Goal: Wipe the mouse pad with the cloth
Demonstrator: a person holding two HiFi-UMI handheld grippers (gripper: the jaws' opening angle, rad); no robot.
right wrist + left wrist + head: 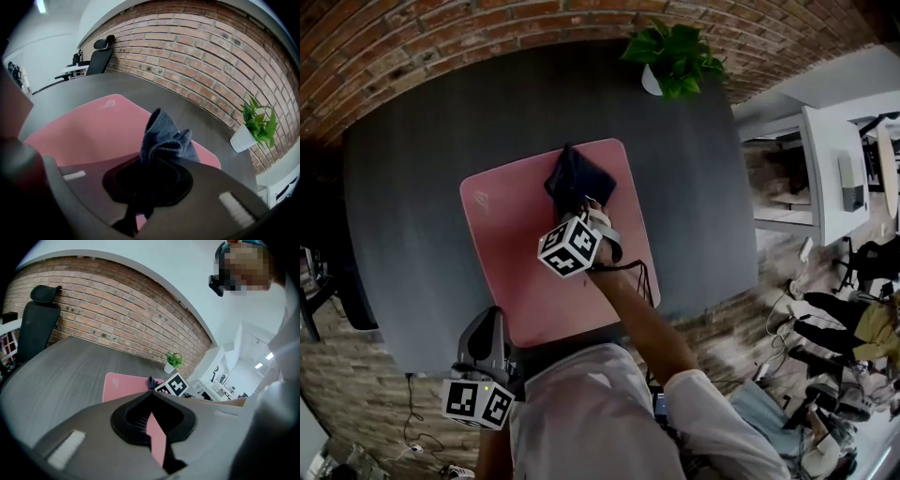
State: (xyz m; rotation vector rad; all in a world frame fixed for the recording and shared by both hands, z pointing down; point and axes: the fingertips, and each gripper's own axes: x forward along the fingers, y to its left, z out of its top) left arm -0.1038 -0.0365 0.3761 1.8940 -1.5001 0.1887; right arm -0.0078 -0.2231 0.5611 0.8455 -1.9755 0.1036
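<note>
The cloth (pixel 577 176) is pinched between the jaws of the right gripper (pixel 581 204). It is bunched into a dark blue wad that rests on the far part of the pink mouse pad (pixel 511 248), toward its right side. In the right gripper view the fabric is seen crumpled and standing up ahead of the jaws, so only part of it appears to touch the mouse pad. The left gripper (pixel 491 323) is held just off the near left corner of the mouse pad. Its jaws are pressed together on nothing, and a sliver of pink is seen past them.

The wiping step is judged to be in hand at the far end. For a good pass, the wad is best lowered so that more fabric lies flat. Overlapping strokes can then be drawn toward the near edge and worked across to the left side. The mouse pad lies loose on the tabletop (pixel 412 178) and may creep or buckle under pressure. Its near edge could be steadied with the left gripper. The potted plant (pixel 673 58), beyond the far right corner of the mouse pad, is well apart, but strokes are best ended at the pad's edge.
</note>
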